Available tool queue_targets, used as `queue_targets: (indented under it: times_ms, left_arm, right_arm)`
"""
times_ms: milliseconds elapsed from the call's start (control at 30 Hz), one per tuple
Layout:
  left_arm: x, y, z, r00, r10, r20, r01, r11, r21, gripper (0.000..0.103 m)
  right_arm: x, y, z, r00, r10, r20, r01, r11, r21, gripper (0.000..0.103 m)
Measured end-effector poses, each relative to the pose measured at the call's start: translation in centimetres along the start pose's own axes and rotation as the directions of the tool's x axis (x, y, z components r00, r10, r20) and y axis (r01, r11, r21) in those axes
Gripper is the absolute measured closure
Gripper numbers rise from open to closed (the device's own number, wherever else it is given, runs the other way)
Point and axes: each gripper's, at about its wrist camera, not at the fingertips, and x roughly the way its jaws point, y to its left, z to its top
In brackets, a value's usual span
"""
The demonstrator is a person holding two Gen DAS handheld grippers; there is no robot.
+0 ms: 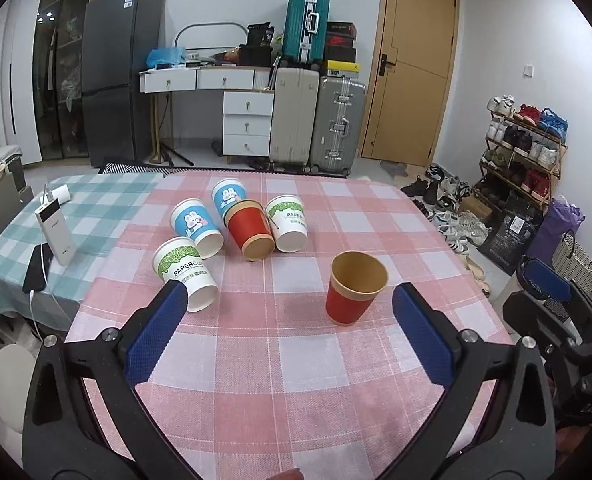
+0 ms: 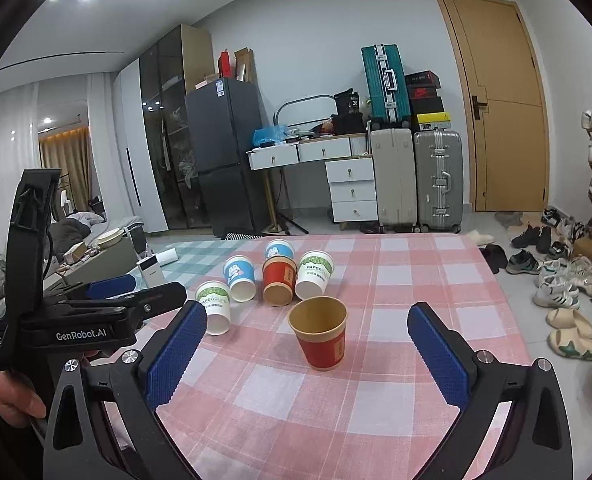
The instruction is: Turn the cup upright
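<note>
Both grippers, left (image 1: 290,298) and right (image 2: 307,318), are spread wide and empty, with the upright red cup (image 2: 320,334) just ahead on the tablecloth (image 2: 395,288).

The left hand-held gripper (image 1: 290,294) is held level above the counter (image 1: 296,380), its two blue-padded fingers (image 1: 156,332) spread wide with nothing between them; the right hand-held gripper (image 2: 307,314) is posed alike over the same counter, jaws wide apart and gripping nothing, blue pads (image 2: 439,356) facing inward; in the right wrist view the left one appears side-on at the counter's left edge, gripped from below by the person's hand (image 2: 10,396), fingers curled round its handle; in the left wrist view the right one shows at the counter's right edge.
</note>
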Motion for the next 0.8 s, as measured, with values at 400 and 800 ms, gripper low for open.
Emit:
queue_targets:
  times_ms: [400, 800]
  left_arm:
    - [-4.6, -0.9, -0.7, 0.997, -0.066, 0.026, 0.066, 0.998, -0.007, 0.001]
    - [-5.5, -1.1, -1.2, 0.998, -0.054, 0.035, 0.054, 0.998, -0.007, 0.001]
  right_arm:
    - [-3.3, 1.2, 0.3, 1.000, -0.016, 0.026, 0.016, 1.000, -0.001, 0.000]
    - [-3.8, 1.6, 0.0, 1.000, -0.011, 0.027, 0.011, 1.000, -0.003, 0.000]
